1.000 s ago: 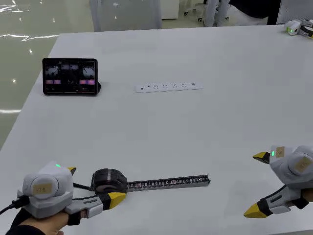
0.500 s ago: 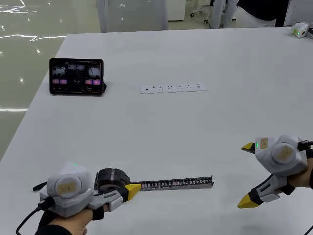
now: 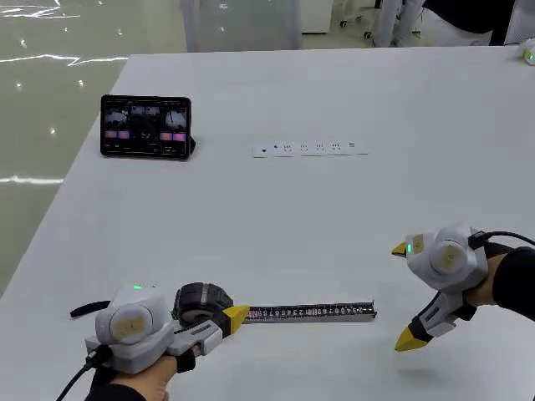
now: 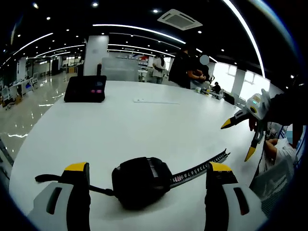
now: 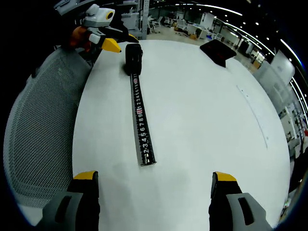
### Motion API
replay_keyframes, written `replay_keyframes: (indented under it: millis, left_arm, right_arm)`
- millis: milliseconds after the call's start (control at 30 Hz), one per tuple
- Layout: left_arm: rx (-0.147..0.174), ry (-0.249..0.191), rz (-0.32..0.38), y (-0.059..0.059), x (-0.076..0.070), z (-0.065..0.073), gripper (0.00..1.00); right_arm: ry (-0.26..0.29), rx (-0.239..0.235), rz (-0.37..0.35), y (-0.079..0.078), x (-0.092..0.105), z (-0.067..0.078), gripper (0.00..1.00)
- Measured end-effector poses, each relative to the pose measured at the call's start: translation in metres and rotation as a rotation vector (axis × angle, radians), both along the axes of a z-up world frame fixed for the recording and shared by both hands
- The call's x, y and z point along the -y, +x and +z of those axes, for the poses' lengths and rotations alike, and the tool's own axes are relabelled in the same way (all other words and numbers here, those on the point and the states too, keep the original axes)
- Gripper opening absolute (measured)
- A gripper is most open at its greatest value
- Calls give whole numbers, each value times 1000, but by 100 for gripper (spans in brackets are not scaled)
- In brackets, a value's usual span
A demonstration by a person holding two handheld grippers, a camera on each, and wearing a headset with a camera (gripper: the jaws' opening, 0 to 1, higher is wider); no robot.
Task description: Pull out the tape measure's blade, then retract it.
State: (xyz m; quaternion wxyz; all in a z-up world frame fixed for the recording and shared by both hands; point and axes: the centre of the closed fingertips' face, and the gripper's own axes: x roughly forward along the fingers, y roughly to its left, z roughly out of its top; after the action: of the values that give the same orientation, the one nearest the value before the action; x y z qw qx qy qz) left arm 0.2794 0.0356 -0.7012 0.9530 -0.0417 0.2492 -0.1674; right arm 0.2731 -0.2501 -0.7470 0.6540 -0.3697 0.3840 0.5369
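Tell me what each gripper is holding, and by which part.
Nothing is held. The left gripper stands open astride the tape measure's case, with gaps on both sides; the right gripper is open, short of the blade.

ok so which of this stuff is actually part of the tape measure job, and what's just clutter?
In the job: tape measure, its extended blade, left hand-held gripper straddling the case, right hand-held gripper open past the blade's tip.
Just lying about: tablet, propped up; power strip, lying flat.
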Motion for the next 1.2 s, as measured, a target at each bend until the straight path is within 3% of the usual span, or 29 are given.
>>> replay_keyframes:
  millis: [300, 733, 1200]
  left_arm:
    - [26, 48, -22, 3, 9, -6, 99]
    - [13, 81, 35, 7, -5, -19, 99]
    - [18, 90, 42, 3, -8, -23, 99]
  right_arm:
    - [1, -5, 56, 4, -9, -10, 82]
    - [12, -43, 90, -2, -16, -17, 46]
    - [-20, -51, 137, -7, -19, -27, 26]
